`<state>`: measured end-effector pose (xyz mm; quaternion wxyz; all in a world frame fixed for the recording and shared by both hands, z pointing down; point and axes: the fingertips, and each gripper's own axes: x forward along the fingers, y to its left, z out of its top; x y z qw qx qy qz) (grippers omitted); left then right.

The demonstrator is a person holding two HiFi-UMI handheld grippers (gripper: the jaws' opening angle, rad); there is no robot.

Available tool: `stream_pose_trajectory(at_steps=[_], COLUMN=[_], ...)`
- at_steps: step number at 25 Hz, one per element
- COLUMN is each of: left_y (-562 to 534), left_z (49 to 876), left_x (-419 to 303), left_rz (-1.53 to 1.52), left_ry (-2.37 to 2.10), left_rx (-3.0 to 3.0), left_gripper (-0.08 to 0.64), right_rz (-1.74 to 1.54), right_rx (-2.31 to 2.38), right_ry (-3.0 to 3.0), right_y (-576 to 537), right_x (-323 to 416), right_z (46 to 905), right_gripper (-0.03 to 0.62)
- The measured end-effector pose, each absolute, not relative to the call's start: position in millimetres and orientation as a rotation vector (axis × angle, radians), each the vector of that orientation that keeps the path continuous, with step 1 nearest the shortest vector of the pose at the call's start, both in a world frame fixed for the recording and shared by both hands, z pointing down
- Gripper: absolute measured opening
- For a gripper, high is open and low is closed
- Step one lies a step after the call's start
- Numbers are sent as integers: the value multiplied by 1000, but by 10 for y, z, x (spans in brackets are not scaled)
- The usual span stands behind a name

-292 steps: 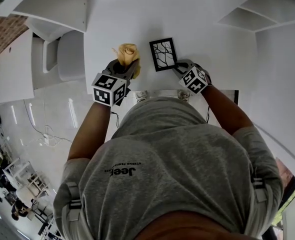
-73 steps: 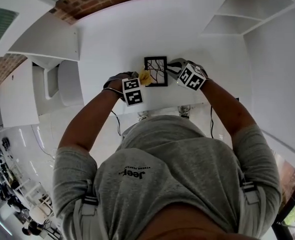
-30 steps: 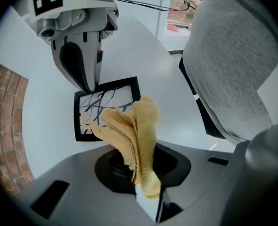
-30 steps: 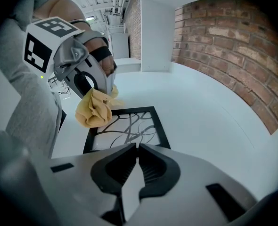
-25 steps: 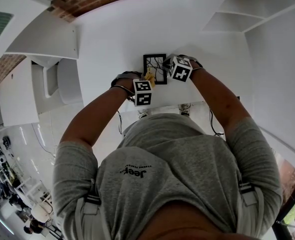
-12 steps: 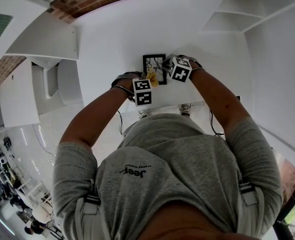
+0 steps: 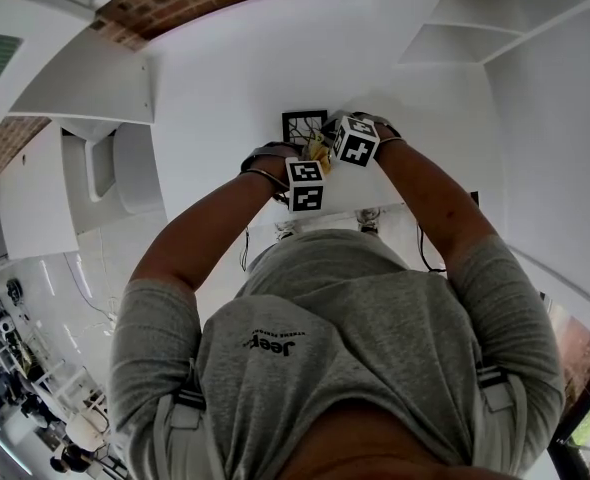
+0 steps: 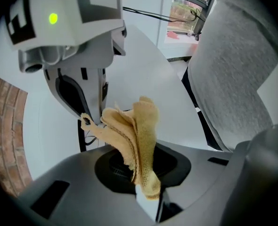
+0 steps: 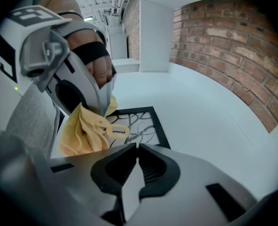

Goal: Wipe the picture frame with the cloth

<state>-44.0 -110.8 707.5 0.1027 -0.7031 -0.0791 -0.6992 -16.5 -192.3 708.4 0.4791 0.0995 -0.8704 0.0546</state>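
Head view: "Jeep" shirt [image 7: 355, 368]; cloth [image 8: 139, 140] in left claw [image 8: 147, 199]

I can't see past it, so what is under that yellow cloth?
The cloth, pinched in the left gripper, covers the left side of the picture frame, which lies on the white table. The part of the frame beneath the cloth cannot be seen.

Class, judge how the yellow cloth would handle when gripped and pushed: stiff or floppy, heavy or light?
Probably floppy: the yellow cloth hangs in loose folds from the jaws of the left gripper. Likely light: one pinched end carries it all. Pushed on the picture frame, it may bunch rather than slide.
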Motion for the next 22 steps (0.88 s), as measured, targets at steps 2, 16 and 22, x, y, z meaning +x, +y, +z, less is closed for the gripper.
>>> stream_pose_trajectory(at_steps=[2,16,22], left_y=[-1100,-1049,-1052], left_z=[7080,7033,6913], left_x=[-319,34,-92], left_rz=[-2045,-1908,-1839], left_ry=[-240,-209,-84], left_rx=[-2081,-2153,-2227], left_gripper=[81,81,81], right_rz=[134,131,153], right_rx=[244,244,279], right_ry=[-2125,-2140,-2159], right_y=[-1924,-1913,-1926], right_x=[-163,-145,-134], right_z=[7087,7065,7083], right_gripper=[31,31,31])
